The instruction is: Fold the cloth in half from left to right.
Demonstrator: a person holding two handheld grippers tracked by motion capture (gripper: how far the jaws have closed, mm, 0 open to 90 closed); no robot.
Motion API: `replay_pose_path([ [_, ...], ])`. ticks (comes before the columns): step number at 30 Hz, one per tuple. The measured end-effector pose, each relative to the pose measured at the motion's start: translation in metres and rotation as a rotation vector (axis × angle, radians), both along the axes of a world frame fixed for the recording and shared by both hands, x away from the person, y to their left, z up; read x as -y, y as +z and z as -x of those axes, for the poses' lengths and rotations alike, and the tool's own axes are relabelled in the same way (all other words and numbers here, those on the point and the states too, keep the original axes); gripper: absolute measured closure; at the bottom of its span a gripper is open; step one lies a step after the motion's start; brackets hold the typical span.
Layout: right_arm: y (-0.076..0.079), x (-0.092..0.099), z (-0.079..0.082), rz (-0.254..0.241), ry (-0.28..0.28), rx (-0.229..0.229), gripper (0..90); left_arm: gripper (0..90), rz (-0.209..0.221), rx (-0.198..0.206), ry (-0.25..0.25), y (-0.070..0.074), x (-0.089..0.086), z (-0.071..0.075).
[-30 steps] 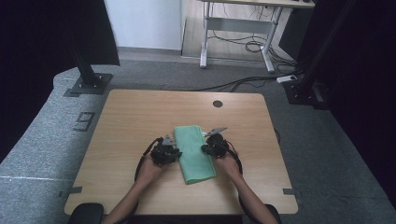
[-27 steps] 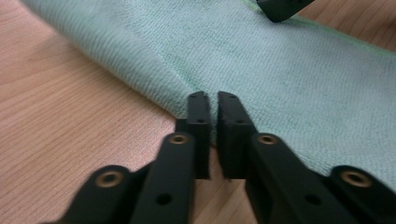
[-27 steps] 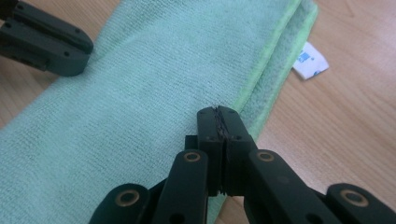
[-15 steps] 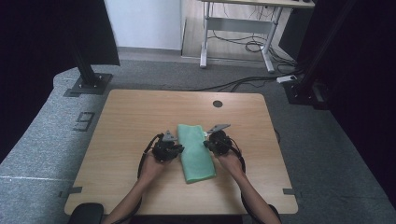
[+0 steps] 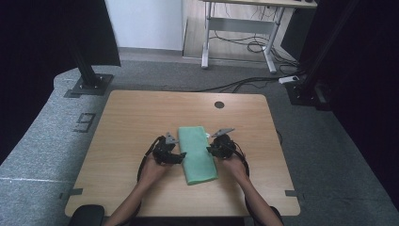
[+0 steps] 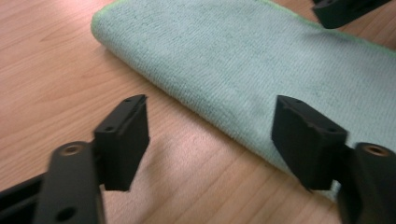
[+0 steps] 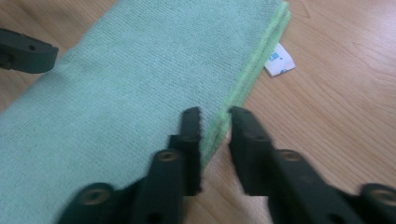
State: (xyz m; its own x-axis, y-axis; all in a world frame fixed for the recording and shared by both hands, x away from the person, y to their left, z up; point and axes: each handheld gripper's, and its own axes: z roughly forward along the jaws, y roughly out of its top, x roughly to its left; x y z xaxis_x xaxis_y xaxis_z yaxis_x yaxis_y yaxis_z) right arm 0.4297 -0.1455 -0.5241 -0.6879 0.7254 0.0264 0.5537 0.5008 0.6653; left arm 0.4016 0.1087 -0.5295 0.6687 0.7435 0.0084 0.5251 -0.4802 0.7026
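A folded green towel [image 5: 197,153] lies flat on the wooden table [image 5: 131,122], its long side running away from the person. My left gripper [image 5: 176,156] sits at the towel's left edge. In the left gripper view its jaws [image 6: 210,105] have just been opening and stand wide apart over the rounded fold [image 6: 196,93], gripping nothing. My right gripper [image 5: 212,149] is at the towel's right edge. Its jaws [image 7: 215,114] have just been opening and stand slightly apart, with the layered edge [image 7: 252,65] loose between them.
A small white label [image 7: 279,59] pokes out from the towel's far right corner. A round cable hole [image 5: 219,104] sits near the table's far edge. Bare wood surrounds the towel. Black stands [image 5: 89,80] and a desk frame [image 5: 235,33] are on the floor beyond.
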Motion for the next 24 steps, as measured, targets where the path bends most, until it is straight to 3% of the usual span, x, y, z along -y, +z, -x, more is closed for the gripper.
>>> replay_pose_path([
  [7,-0.010,0.009,0.011,0.026,0.031,-0.011,56.4,15.3,-0.044,-0.017,0.008,-0.009,-0.001,0.007],
  [15,-0.012,0.006,0.018,0.012,0.031,-0.017,56.5,13.3,-0.071,-0.005,0.030,-0.013,-0.004,0.004],
  [24,-0.011,-0.003,0.026,0.020,0.038,-0.013,56.6,14.2,-0.083,-0.014,0.064,-0.013,-0.022,0.003],
])
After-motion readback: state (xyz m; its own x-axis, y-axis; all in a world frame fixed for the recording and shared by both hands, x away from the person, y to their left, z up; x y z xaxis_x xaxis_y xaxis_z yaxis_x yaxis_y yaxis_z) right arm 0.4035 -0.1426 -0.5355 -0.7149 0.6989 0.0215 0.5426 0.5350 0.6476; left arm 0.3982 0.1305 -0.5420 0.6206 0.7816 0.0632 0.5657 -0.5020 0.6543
